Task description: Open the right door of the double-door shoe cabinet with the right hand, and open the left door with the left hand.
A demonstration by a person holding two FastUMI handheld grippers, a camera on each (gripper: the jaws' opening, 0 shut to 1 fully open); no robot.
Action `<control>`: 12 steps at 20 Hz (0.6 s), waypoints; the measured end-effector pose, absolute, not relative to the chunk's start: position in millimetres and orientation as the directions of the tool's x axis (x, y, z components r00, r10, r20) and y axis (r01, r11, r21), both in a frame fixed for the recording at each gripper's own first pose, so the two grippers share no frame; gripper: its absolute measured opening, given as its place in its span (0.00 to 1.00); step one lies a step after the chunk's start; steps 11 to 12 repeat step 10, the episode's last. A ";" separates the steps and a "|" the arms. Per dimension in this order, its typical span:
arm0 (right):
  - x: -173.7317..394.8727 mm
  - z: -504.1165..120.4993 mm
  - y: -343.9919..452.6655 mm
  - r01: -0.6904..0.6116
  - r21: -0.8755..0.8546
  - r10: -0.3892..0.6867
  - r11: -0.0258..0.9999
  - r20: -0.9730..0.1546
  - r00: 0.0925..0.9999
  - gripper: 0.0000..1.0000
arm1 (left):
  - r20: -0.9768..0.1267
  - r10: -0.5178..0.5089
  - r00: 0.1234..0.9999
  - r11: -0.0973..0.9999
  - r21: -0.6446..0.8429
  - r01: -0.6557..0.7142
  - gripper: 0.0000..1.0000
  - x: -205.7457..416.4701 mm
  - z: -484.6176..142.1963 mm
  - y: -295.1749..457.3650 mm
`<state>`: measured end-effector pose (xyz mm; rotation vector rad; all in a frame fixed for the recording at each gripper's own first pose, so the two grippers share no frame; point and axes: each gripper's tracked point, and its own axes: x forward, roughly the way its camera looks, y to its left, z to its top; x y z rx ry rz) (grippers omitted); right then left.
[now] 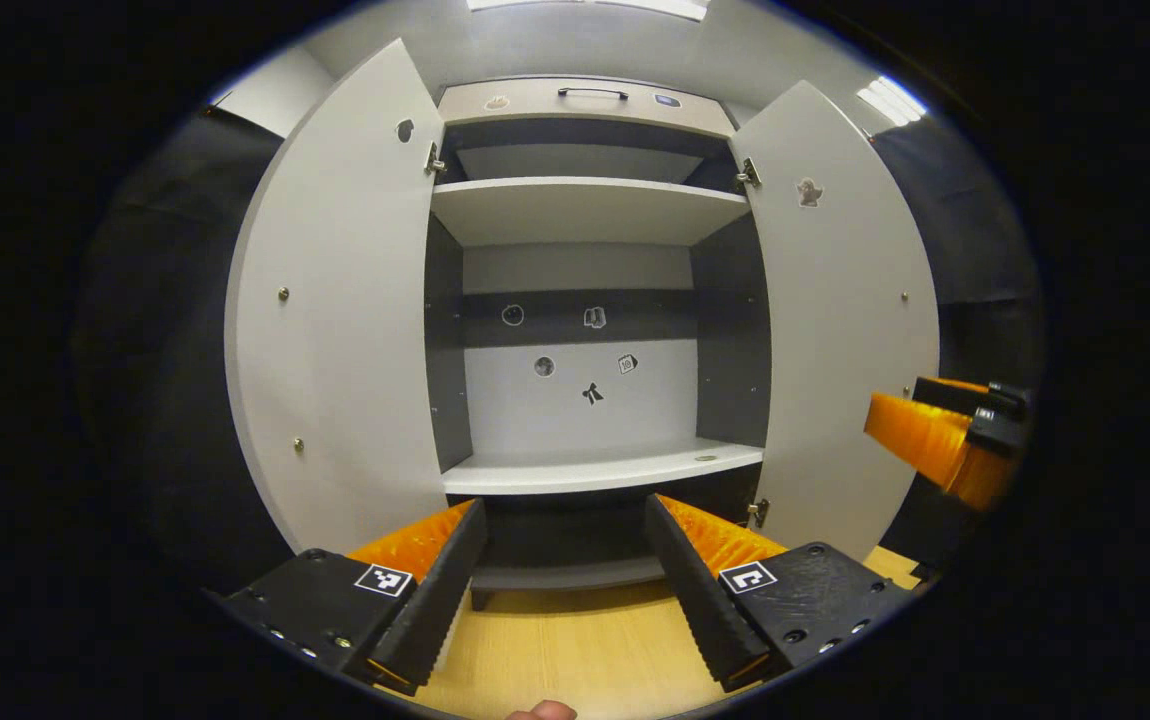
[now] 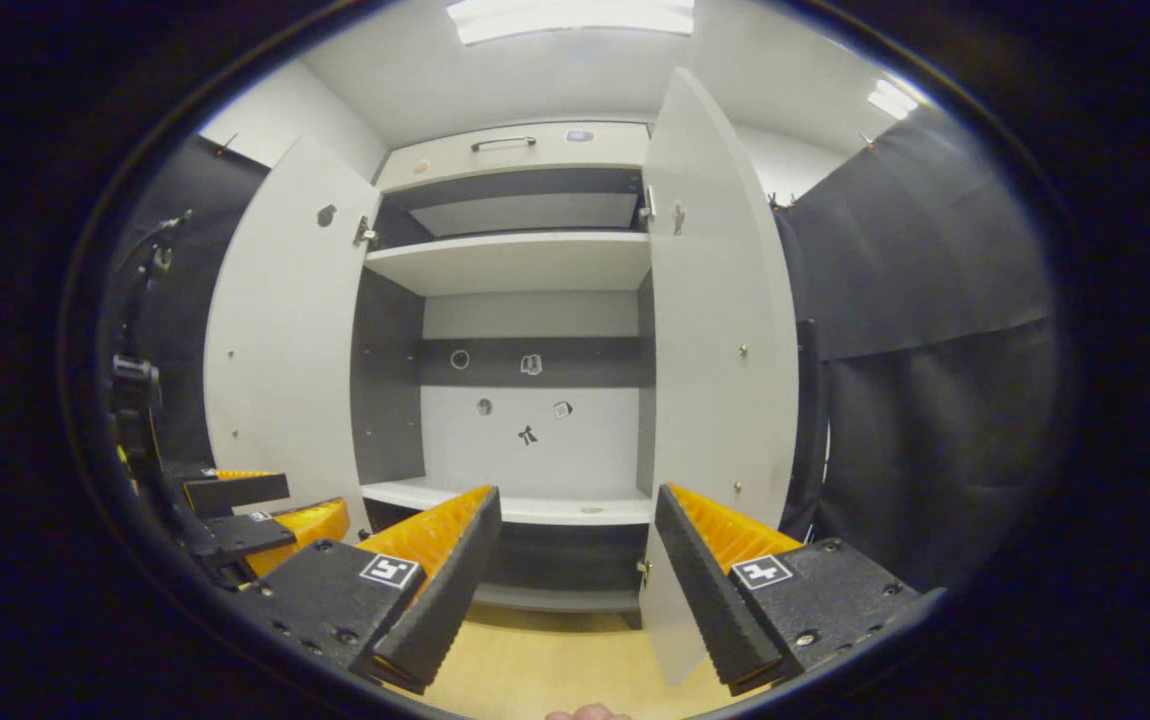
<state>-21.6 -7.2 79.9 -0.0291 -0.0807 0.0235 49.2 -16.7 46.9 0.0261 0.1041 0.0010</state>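
Observation:
The shoe cabinet (image 1: 575, 210) stands in front of me with both doors swung wide. Its left door (image 1: 335, 320) and right door (image 1: 845, 330) hang outward, showing bare shelves and small stickers on the back panel. My left gripper (image 1: 565, 590) is open, held back from the cabinet, nothing between its fingers. The right gripper (image 1: 945, 430) shows at the right edge of the left gripper view, beside the right door. In the right gripper view the left door (image 2: 280, 340) and right door (image 2: 715, 330) are open; my right gripper (image 2: 575, 590) is open and empty, and the left gripper (image 2: 255, 510) sits low left.
A drawer with a dark handle (image 1: 592, 93) tops the cabinet. Light wooden floor (image 1: 575, 640) runs below the cabinet. Black cloth walls (image 2: 935, 350) close in on both sides. A fingertip (image 1: 540, 711) shows at the bottom edge.

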 end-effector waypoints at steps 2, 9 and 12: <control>-21.5 76.0 -1.7 -0.052 -0.045 0.056 0.998 0.102 0.993 0.98 | -0.083 0.045 0.996 0.999 0.024 -0.043 0.96 49.8 53.8 -7.4; -14.4 59.7 5.6 -0.117 0.006 0.116 0.993 0.101 0.988 0.99 | 0.015 0.078 0.997 0.994 0.070 -0.079 0.95 40.3 66.3 -7.4; -14.1 59.5 3.2 -0.114 0.007 0.113 0.993 0.100 0.989 0.99 | 0.031 0.075 0.997 0.994 0.075 -0.077 0.95 41.5 70.1 -9.5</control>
